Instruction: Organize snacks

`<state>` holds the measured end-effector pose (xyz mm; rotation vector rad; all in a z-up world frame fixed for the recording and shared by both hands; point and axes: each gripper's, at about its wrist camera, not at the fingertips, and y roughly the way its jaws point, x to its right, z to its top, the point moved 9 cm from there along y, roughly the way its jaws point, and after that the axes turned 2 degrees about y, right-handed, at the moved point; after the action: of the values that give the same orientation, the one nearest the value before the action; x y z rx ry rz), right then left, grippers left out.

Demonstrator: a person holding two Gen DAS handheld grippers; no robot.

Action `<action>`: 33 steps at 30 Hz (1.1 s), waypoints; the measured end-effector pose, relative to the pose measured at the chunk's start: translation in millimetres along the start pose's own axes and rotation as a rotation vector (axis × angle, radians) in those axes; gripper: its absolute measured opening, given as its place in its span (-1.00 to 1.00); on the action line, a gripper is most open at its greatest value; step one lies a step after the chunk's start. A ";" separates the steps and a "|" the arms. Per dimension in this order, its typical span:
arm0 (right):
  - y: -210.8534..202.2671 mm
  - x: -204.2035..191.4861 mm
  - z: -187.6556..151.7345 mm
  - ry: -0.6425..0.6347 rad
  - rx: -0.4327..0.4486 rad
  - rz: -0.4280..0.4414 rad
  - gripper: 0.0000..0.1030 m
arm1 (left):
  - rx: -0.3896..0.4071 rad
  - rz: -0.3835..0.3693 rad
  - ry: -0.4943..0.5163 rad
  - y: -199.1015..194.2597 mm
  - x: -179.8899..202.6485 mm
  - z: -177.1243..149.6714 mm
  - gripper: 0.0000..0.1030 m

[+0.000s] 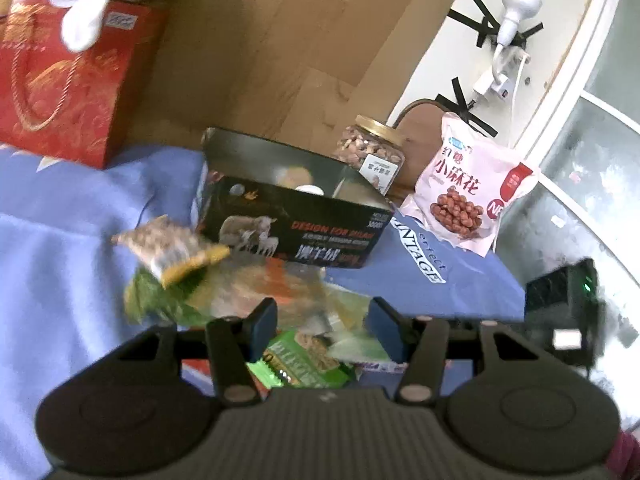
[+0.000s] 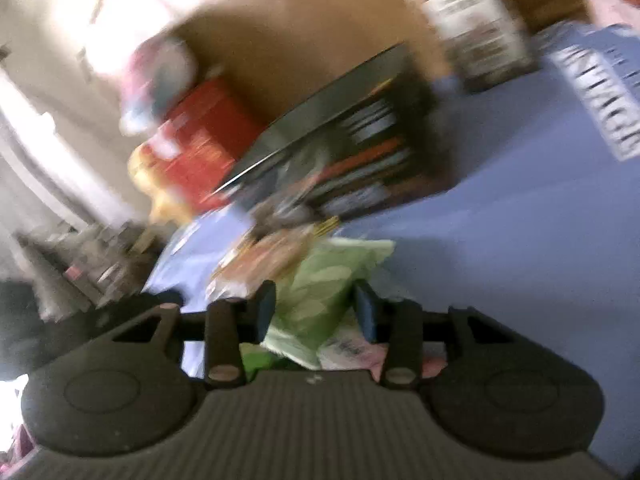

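Left gripper (image 1: 322, 322) hangs with its blue pads parted over a heap of snack packets (image 1: 248, 288), a green packet (image 1: 304, 360) lying loose between the jaws, not pinched. Right gripper (image 2: 316, 308), in a blurred view, also stands partly open around a pale green packet (image 2: 324, 292); whether the pads press on it I cannot tell. Both heaps lie on a blue cloth (image 1: 60, 240). Beyond the left heap sits an open black box (image 1: 296, 224), with a jar of nuts (image 1: 370, 152) and a pink snack bag (image 1: 468, 192) behind it to the right. A red gift bag (image 1: 64, 80) stands far left.
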<state>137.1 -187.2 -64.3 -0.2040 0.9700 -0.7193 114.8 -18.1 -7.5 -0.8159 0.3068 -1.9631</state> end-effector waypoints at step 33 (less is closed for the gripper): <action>30.1 -7.0 47.4 0.060 -0.055 -0.062 0.25 | 0.001 -0.012 -0.299 -5.0 -72.7 2.1 0.21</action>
<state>187.0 -167.2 -46.7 -0.2626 1.0448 -0.7596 136.2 46.6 -33.7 -1.0954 0.1235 -1.8195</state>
